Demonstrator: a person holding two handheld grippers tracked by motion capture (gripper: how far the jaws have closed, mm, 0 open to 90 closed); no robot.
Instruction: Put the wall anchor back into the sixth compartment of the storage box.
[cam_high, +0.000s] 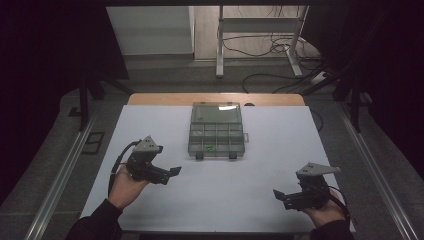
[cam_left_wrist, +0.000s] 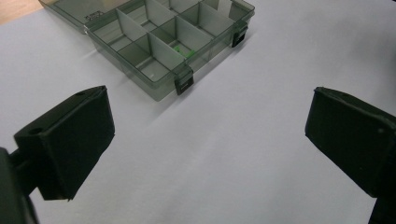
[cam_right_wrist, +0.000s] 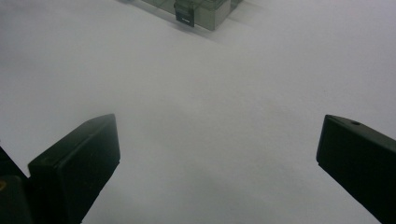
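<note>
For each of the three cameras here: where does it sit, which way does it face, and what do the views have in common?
High view: above the person's side, looking forward and down on the white table; forearms, left gripper, right gripper.
Left gripper view: rides the left gripper, looking across the table at the open compartment box; two black jaws spread wide.
Right gripper view: rides the right gripper, facing the box's corner; jaws spread wide.
Shared: all three show the box's black latch.
</note>
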